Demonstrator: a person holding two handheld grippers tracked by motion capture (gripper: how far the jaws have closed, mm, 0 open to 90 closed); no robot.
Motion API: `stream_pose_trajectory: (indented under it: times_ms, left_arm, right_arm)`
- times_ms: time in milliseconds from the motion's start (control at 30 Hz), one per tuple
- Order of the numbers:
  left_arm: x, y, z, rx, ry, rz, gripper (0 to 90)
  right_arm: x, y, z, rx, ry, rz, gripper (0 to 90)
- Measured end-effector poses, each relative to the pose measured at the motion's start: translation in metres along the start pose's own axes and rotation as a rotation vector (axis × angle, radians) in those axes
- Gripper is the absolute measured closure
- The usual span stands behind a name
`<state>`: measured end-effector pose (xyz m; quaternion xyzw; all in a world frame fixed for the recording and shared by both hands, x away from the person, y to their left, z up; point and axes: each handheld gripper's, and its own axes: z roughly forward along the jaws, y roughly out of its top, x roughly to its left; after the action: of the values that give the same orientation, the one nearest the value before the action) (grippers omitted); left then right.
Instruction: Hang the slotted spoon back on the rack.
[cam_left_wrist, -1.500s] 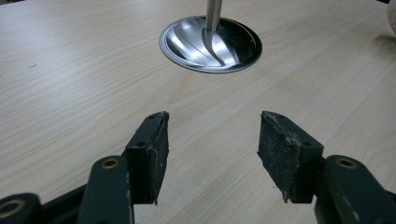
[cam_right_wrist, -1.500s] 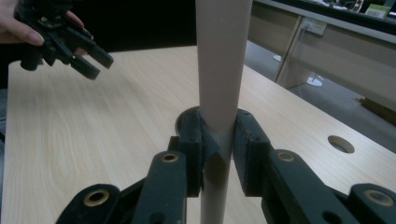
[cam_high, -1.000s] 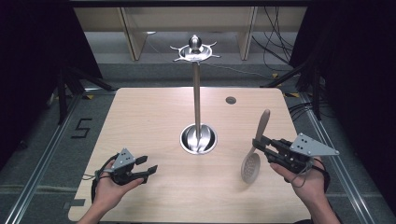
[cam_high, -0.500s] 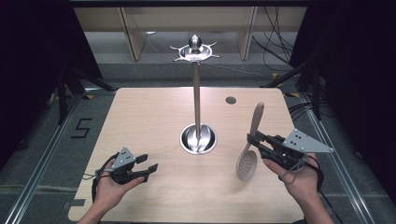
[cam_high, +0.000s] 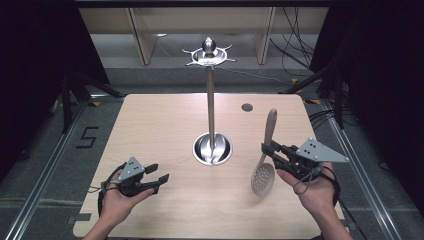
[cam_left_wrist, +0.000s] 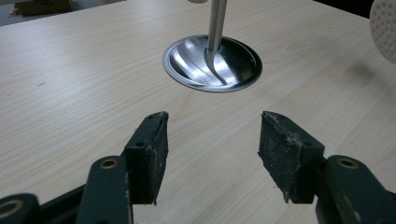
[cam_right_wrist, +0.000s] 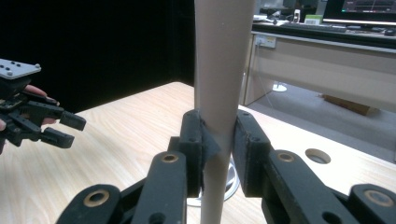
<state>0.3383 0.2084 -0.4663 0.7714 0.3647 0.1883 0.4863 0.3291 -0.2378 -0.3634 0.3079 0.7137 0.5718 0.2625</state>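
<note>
My right claw (cam_high: 268, 150) is clamped on the handle of the beige perforated plastic skimmer spoon (cam_high: 265, 165), held upright above the light wood counter (cam_high: 165, 125). Left claw (cam_high: 159, 176) hangs open, well apart.

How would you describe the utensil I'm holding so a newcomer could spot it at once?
Start at the tall metal stand in the middle of the wooden table. To its right, the right tool clamps a beige slotted spoon by its handle, held nearly upright. Its round perforated head hangs downward above the tabletop.
</note>
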Motion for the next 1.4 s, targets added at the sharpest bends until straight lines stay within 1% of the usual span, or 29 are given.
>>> stream_pose_trajectory:
  times_ms: [67, 133, 167, 200, 233, 300, 367, 400, 433, 467, 500, 533, 567, 633, 733, 767, 833, 900, 933, 1000, 1033, 1100, 1133, 1167, 1200, 1233, 1267, 1367, 1400]
  left_arm:
    - [0.0, 0.002, 0.001, -0.007, -0.006, 0.009, 41.1]
    - [-0.002, 0.005, 0.002, -0.013, -0.003, -0.006, 40.6]
    - [-0.003, 0.007, 0.002, -0.016, -0.004, -0.022, 40.1]
    - [-0.004, 0.01, 0.003, -0.032, -0.016, -0.04, 39.5]
    - [-0.006, 0.014, 0.003, -0.049, -0.023, -0.038, 38.9]
    - [-0.011, 0.022, 0.001, -0.074, -0.04, -0.03, 38.6]
    - [-0.016, 0.031, 0.0, -0.093, -0.056, -0.023, 38.5]
    - [-0.019, 0.035, 0.0, -0.102, -0.071, -0.02, 38.3]
    - [-0.021, 0.04, -0.001, -0.11, -0.074, -0.02, 38.1]
    - [-0.024, 0.044, 0.0, -0.122, -0.084, -0.011, 37.9]
    - [-0.026, 0.048, -0.001, -0.127, -0.087, -0.014, 37.8]
    - [-0.028, 0.052, 0.0, -0.135, -0.096, -0.011, 37.8]
    - [-0.03, 0.056, 0.001, -0.147, -0.108, -0.004, 37.8]
    - [-0.032, 0.063, 0.002, -0.151, -0.107, -0.003, 37.8]
    - [-0.036, 0.074, 0.004, -0.175, -0.119, -0.008, 37.9]
    - [-0.037, 0.078, 0.004, -0.178, -0.118, -0.005, 38.0]
    - [-0.041, 0.086, 0.006, -0.191, -0.132, -0.001, 38.1]
    - [-0.045, 0.095, 0.008, -0.208, -0.14, 0.02, 38.3]
    - [-0.049, 0.1, 0.009, -0.204, -0.148, 0.01, 38.4]
    - [-0.056, 0.108, 0.011, -0.211, -0.169, 0.032, 38.7]
    - [-0.06, 0.112, 0.012, -0.211, -0.171, 0.039, 38.8]
    - [-0.068, 0.119, 0.015, -0.216, -0.187, 0.044, 38.9]
    - [-0.072, 0.122, 0.017, -0.215, -0.19, 0.046, 39.0]
    - [-0.075, 0.124, 0.019, -0.217, -0.195, 0.049, 39.1]
    - [-0.078, 0.126, 0.021, -0.215, -0.204, 0.048, 39.4]
    - [-0.081, 0.128, 0.024, -0.214, -0.213, 0.046, 39.6]
    - [-0.085, 0.13, 0.026, -0.214, -0.219, 0.044, 39.9]
    - [-0.094, 0.138, 0.031, -0.217, -0.246, 0.041, 40.4]
    - [-0.097, 0.14, 0.033, -0.226, -0.259, 0.038, 40.7]
  right_arm:
    - [0.001, 0.0, 0.003, 0.007, 0.002, -0.006, 75.7]
    - [0.004, 0.0, 0.006, 0.013, 0.003, -0.004, 75.6]
    - [0.007, -0.001, 0.007, 0.023, -0.002, 0.02, 75.7]
    - [0.009, -0.001, 0.009, 0.027, -0.001, 0.02, 75.7]
    - [0.009, -0.001, 0.01, 0.029, -0.002, -0.007, 75.7]
    - [0.016, -0.001, 0.012, 0.036, -0.016, 0.02, 75.6]
    - [0.022, -0.001, 0.014, 0.043, -0.032, 0.023, 75.7]
    - [0.022, -0.002, 0.015, 0.045, -0.04, 0.01, 75.6]
    - [0.025, -0.002, 0.015, 0.058, -0.042, 0.025, 75.7]
    - [0.025, -0.003, 0.017, 0.048, -0.05, 0.013, 75.6]
    - [0.027, -0.003, 0.017, 0.049, -0.047, 0.034, 75.6]
    - [0.026, -0.002, 0.017, 0.054, -0.055, 0.004, 75.6]
    - [0.026, -0.002, 0.017, 0.053, -0.058, 0.008, 75.6]
    - [0.029, -0.001, 0.018, 0.054, -0.072, 0.026, 75.6]
    - [0.03, -0.001, 0.021, 0.054, -0.075, 0.007, 75.6]
    - [0.032, -0.001, 0.023, 0.05, -0.068, 0.023, 75.6]
    - [0.034, -0.001, 0.023, 0.052, -0.084, 0.015, 75.6]
    - [0.033, 0.0, 0.024, 0.056, -0.086, 0.004, 75.6]
    - [0.035, 0.0, 0.025, 0.061, -0.082, 0.018, 75.6]
    - [0.036, -0.001, 0.027, 0.055, -0.094, 0.019, 75.6]
    - [0.037, -0.002, 0.027, 0.068, -0.092, 0.024, 75.5]
    - [0.037, -0.003, 0.028, 0.06, -0.104, 0.017, 75.6]
    - [0.038, -0.003, 0.029, 0.065, -0.089, 0.033, 75.5]
    - [0.039, -0.004, 0.029, 0.064, -0.092, 0.033, 75.6]
    - [0.041, -0.005, 0.03, 0.067, -0.102, 0.055, 75.6]
    - [0.039, -0.005, 0.03, 0.067, -0.101, 0.016, 75.5]
    - [0.042, -0.006, 0.032, 0.069, -0.098, 0.038, 75.6]
    - [0.046, -0.007, 0.034, 0.082, -0.09, 0.054, 75.5]
    - [0.045, -0.007, 0.036, 0.078, -0.085, 0.032, 75.6]
